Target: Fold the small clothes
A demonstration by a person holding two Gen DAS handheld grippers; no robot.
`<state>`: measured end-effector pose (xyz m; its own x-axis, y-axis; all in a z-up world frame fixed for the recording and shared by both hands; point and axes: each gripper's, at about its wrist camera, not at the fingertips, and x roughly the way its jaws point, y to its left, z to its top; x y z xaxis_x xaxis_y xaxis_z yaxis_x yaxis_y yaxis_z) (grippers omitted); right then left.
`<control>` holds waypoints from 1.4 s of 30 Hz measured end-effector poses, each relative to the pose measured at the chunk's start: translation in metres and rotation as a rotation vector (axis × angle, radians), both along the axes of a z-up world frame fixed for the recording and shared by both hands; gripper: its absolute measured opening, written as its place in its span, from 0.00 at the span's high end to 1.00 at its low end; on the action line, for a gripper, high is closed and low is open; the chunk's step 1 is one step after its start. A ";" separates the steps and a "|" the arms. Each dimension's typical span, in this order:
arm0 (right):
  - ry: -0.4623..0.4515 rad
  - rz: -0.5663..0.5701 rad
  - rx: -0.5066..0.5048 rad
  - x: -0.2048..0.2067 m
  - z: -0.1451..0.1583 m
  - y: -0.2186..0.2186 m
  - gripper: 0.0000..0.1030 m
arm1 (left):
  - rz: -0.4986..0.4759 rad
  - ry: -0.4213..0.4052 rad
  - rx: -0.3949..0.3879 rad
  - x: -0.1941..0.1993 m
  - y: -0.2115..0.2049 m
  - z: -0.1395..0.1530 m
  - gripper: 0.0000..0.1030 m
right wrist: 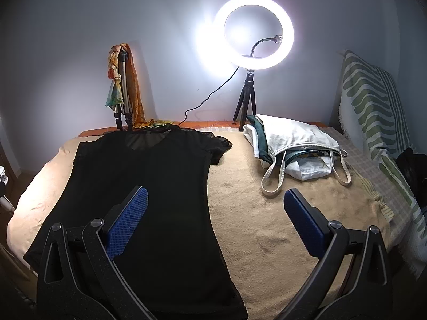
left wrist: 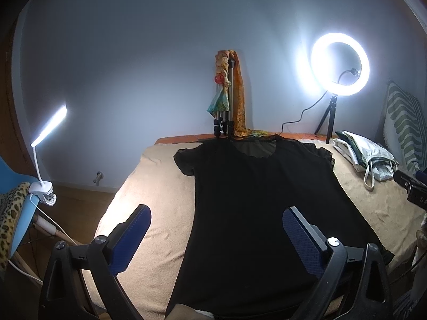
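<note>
A black short-sleeved top [left wrist: 250,202] lies spread flat on a beige blanket [left wrist: 160,186], neckline at the far end. It also shows in the right wrist view [right wrist: 149,186], on the left half of the blanket [right wrist: 267,213]. My left gripper [left wrist: 216,214] is open and empty, hovering over the top's lower left part. My right gripper [right wrist: 216,198] is open and empty, above the top's lower right edge. The tip of the right gripper [left wrist: 411,189] shows at the right edge of the left wrist view.
A lit ring light on a small tripod [right wrist: 253,34] stands at the far edge, its cable trailing left. A folded tripod draped with scarves [right wrist: 122,85] leans on the wall. A white tote bag with clothes [right wrist: 296,146] lies at the right. A clip lamp [left wrist: 45,144] stands at left.
</note>
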<state>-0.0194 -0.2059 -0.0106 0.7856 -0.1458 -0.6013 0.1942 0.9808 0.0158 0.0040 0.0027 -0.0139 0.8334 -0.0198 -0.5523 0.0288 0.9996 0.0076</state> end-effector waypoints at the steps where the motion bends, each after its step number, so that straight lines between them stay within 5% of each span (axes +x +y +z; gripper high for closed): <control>1: 0.001 0.001 0.001 0.000 0.000 0.000 0.00 | -0.008 0.008 -0.005 0.001 0.000 -0.001 0.05; 8: 0.015 0.054 0.055 0.021 0.006 0.004 0.00 | -0.018 0.091 -0.013 0.009 0.006 -0.016 0.08; 12: 0.036 0.123 0.142 0.046 0.016 0.009 0.00 | -0.020 0.176 0.003 0.012 0.013 -0.030 0.19; 16: 0.046 0.210 0.156 0.069 0.027 0.024 0.00 | 0.000 0.253 -0.074 0.012 0.033 -0.046 0.29; 19: 0.037 0.273 0.115 0.084 0.034 0.042 0.07 | 0.007 0.264 -0.129 0.007 0.050 -0.056 0.37; 25: 0.121 0.426 0.207 0.125 0.037 0.076 0.20 | 0.043 0.304 -0.191 0.002 0.079 -0.074 0.54; 33: 0.230 0.561 0.339 0.182 0.033 0.141 0.25 | 0.060 0.366 -0.234 -0.001 0.094 -0.109 0.62; 42: 0.292 0.656 0.296 0.255 0.020 0.228 0.25 | 0.009 0.368 -0.247 -0.007 0.089 -0.126 0.68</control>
<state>0.2352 0.0222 0.0095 0.4594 0.4935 -0.7385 -0.3881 0.8594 0.3329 -0.0031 0.0914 -0.1399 0.5826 -0.1824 -0.7921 -0.0239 0.9702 -0.2410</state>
